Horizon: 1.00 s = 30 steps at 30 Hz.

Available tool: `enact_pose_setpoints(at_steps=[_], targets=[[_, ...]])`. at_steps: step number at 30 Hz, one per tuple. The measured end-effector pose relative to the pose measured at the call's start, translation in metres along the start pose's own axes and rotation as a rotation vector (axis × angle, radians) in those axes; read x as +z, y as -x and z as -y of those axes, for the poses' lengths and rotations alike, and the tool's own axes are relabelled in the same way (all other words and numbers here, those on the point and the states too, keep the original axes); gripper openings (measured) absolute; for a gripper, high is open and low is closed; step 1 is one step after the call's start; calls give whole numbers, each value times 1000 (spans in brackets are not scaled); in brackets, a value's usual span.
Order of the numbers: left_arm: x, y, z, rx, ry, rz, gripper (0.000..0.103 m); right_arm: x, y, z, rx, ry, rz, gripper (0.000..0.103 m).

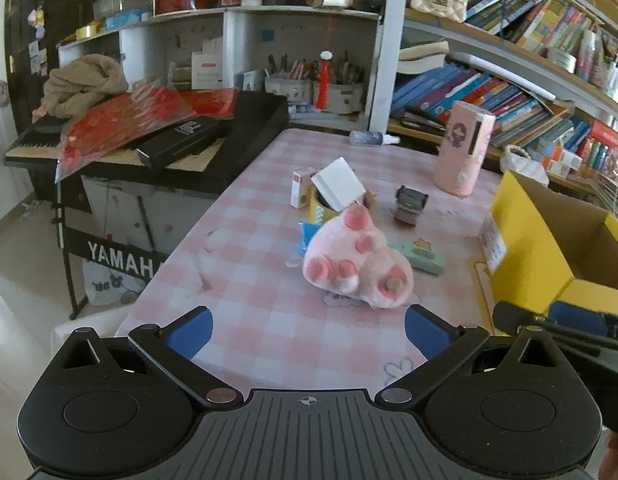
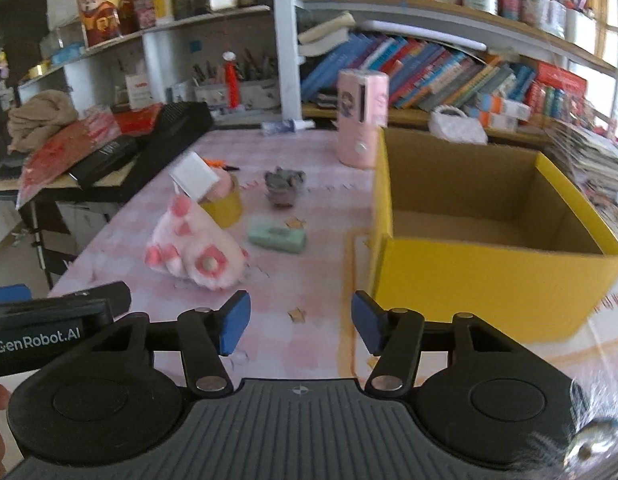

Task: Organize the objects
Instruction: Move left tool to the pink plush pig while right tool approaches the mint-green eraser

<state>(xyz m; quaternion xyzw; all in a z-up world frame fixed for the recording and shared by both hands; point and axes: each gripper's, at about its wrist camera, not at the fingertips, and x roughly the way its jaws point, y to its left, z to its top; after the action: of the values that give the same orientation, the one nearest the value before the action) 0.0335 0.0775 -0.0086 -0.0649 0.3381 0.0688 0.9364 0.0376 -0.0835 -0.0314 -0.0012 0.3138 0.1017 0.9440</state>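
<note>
Home study: crammed bookshelves [image 1: 509, 92], keyboard [image 1: 157, 140], gingham-clothed table [image 1: 249, 280].

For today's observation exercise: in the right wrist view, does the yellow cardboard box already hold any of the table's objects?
No: the yellow cardboard box shows only bare brown floor inside, as far as its front wall lets one see.

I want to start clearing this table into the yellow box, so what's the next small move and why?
Probably ease the left gripper forward onto the pink plush toy: it lies nearest, straight ahead of those open jaws, and neither gripper holds anything. The yellow box stands open and looks empty beside it.
</note>
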Motion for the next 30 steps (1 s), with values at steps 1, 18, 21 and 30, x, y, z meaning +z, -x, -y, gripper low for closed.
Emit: enact_pose_setpoints(at_steps=[1, 18, 21, 30], targets=[[2, -3, -2, 2, 11, -1, 103, 4, -3, -2, 10, 10, 5, 52], [43, -64, 7, 17, -45, 27, 103, 78, -78, -4, 76, -13, 7, 52], [46, -79, 10, -2, -31, 11, 103, 87, -90, -1, 77, -19, -7, 52], [43, -128, 29, -64, -74, -73, 103, 95, -117, -2, 89, 1, -61, 53]])
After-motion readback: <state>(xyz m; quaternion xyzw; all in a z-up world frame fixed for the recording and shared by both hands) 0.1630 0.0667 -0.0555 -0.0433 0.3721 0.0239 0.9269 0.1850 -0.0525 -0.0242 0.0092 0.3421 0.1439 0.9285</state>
